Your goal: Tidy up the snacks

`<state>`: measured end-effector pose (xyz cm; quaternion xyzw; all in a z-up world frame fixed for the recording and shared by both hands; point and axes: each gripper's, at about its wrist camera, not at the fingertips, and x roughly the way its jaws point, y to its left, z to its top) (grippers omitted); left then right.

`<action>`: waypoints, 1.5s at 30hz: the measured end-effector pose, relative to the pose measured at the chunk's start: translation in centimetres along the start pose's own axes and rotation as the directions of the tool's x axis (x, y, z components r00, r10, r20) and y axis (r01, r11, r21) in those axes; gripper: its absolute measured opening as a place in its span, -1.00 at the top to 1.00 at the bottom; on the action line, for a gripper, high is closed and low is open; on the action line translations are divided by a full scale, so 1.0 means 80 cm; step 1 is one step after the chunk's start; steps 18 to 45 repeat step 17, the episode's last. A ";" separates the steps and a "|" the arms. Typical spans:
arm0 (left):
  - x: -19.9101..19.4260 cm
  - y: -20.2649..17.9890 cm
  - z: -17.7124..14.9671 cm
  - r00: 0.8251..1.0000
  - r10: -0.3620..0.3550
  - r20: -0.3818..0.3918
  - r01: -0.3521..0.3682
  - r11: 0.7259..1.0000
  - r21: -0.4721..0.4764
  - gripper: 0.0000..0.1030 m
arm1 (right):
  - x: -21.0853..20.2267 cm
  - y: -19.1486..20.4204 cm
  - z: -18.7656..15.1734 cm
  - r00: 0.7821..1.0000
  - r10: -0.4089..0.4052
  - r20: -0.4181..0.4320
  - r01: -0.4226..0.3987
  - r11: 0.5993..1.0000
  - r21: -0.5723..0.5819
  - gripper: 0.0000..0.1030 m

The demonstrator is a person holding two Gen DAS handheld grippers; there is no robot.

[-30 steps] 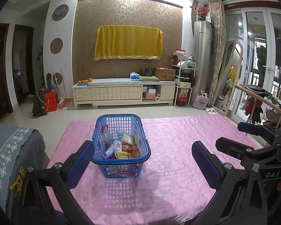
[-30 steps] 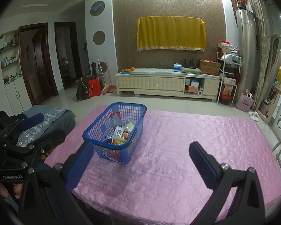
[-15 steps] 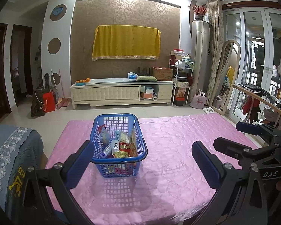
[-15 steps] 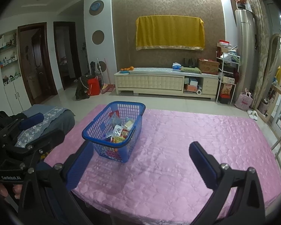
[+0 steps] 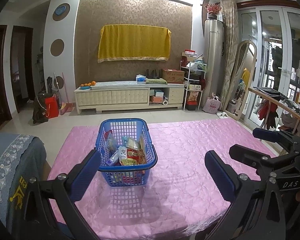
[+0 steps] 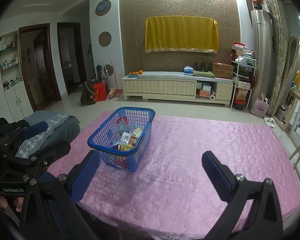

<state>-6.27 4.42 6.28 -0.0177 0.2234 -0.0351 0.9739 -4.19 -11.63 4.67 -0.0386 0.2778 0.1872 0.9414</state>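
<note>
A blue plastic basket (image 5: 128, 172) stands on the pink quilted table (image 5: 186, 160), left of middle. It holds several snack packets (image 5: 130, 154). The basket also shows in the right wrist view (image 6: 110, 132), with the packets (image 6: 130, 140) inside. My left gripper (image 5: 152, 172) is open and empty, held above the near table edge, its left finger just in front of the basket. My right gripper (image 6: 150, 172) is open and empty, to the right of the basket. The right gripper also shows at the right edge of the left wrist view (image 5: 270, 140).
A grey-blue embroidered cloth over a seat (image 5: 12, 160) sits at the table's left edge. A cream TV cabinet (image 5: 130, 98) stands at the far wall, with a shelf rack (image 5: 193, 84) and a mirror (image 5: 246, 80) to the right. The pink table (image 6: 210, 150) spreads right of the basket.
Both grippers have drawn back and up slightly; the basket looks a little smaller and lower to the left in both views. Both stay open and empty.
</note>
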 end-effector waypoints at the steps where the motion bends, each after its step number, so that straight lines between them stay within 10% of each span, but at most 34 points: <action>1: 0.000 0.000 0.000 1.000 0.000 0.000 0.000 1.000 0.002 -1.00 | 0.000 0.000 0.000 1.000 -0.002 -0.001 0.002 1.000 -0.001 -1.00; 45: -0.001 0.000 -0.001 1.000 0.005 -0.006 -0.005 1.000 -0.006 -1.00 | 0.001 0.002 -0.003 1.000 -0.010 -0.002 0.010 1.000 -0.012 -1.00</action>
